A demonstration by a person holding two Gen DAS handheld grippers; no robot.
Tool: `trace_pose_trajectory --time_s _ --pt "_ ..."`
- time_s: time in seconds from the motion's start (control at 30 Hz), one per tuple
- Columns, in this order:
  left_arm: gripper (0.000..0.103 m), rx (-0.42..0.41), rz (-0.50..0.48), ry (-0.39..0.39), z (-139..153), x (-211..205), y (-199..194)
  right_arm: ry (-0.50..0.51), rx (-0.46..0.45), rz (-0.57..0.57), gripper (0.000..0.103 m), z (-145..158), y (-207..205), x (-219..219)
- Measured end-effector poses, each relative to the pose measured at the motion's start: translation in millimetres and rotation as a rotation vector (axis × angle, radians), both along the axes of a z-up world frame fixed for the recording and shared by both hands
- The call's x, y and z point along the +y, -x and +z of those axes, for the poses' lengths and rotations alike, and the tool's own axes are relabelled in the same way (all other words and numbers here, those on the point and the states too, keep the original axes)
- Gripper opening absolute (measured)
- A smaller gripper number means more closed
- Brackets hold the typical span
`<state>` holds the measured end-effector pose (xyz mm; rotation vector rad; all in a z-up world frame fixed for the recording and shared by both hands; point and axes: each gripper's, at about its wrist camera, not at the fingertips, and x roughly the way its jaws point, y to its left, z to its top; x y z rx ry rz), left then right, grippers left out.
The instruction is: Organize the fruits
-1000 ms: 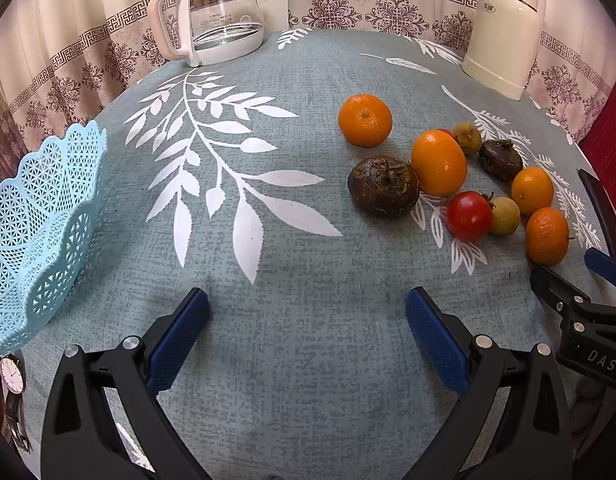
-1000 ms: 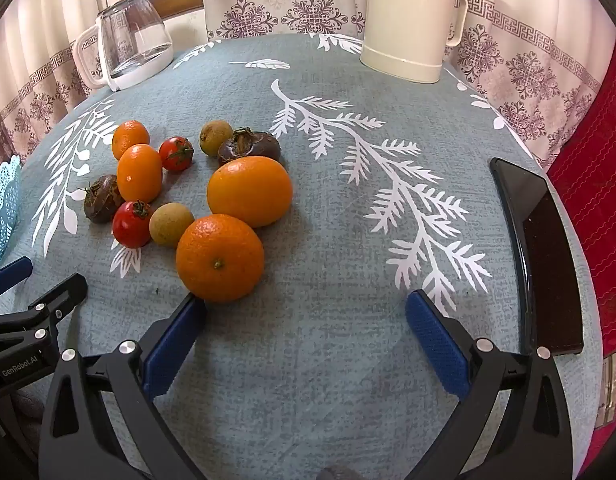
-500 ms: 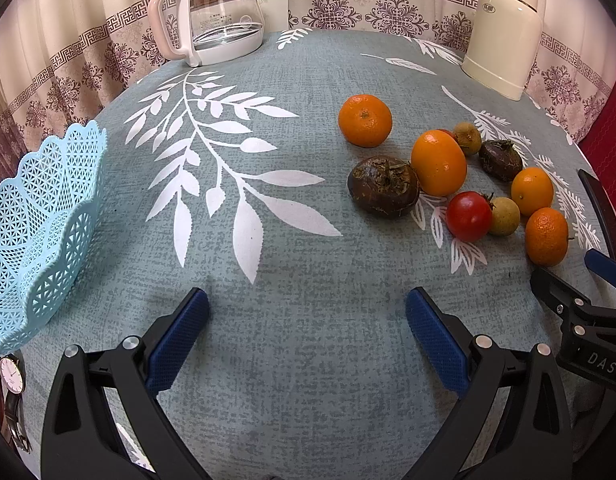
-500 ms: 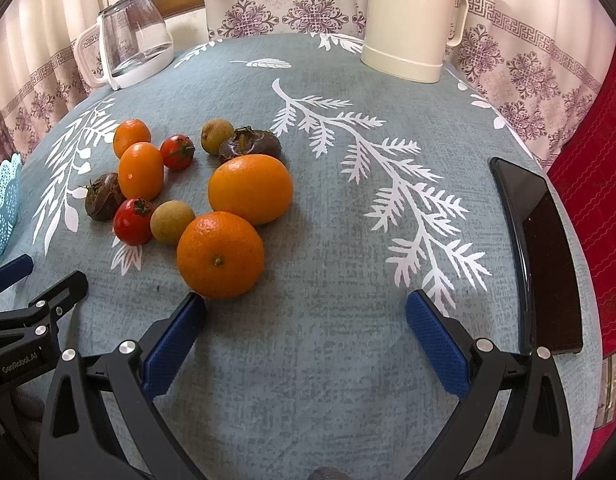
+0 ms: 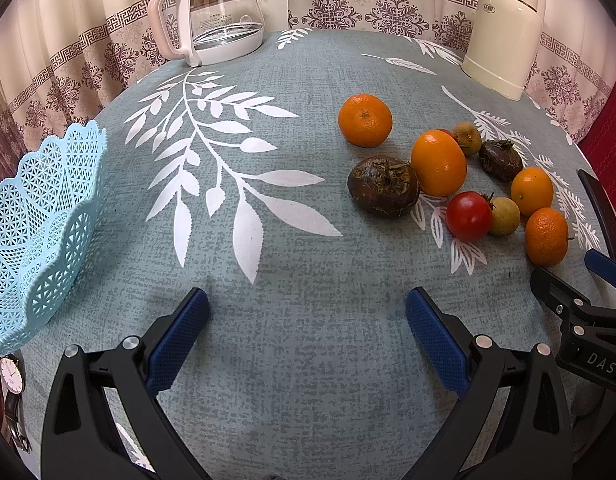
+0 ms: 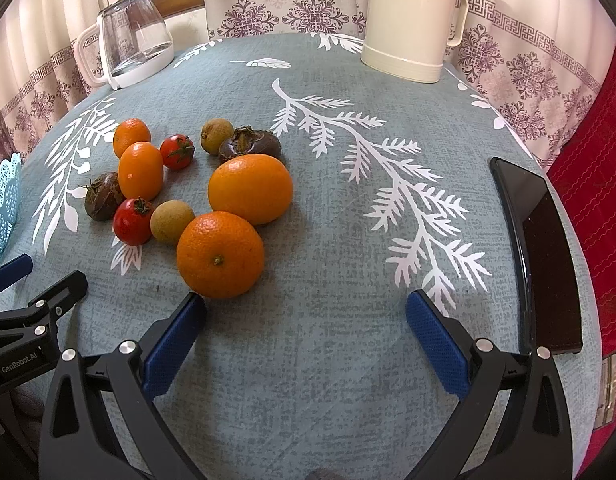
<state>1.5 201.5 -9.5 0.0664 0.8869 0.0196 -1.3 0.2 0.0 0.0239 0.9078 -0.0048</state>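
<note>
A cluster of fruit lies on the grey-green tablecloth: several oranges, two red tomatoes, two small tan fruits and two dark brown ones. In the right wrist view the nearest orange (image 6: 220,255) sits just ahead of my left fingertip, with a bigger orange (image 6: 250,189) behind it. My right gripper (image 6: 306,308) is open with nothing between its fingers. In the left wrist view my left gripper (image 5: 307,304) is open over bare cloth. A dark brown fruit (image 5: 383,185) lies ahead of it to the right. The light blue lattice basket (image 5: 36,216) stands at the far left.
A glass kettle (image 5: 220,12) stands at the back left and a cream thermos (image 5: 503,32) at the back right. A black phone (image 6: 543,256) lies near the table's right edge. A wristwatch (image 5: 12,384) rests below the basket. Curtains hang behind the table.
The right gripper has edged slightly forward toward the nearest orange. The left gripper has hardly moved.
</note>
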Motion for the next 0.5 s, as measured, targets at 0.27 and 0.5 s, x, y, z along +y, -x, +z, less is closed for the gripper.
trace_pose_trajectory --time_s 0.27,0.5 --pt "0.101 0.000 0.000 0.000 0.2 0.2 -0.2 -0.001 0.002 0.005 0.098 -0.9 -0.4 -0.3" --pt "0.101 0.001 0.000 0.002 0.2 1.2 -0.9 -0.002 0.004 0.006 0.098 -0.8 -0.8 -0.4"
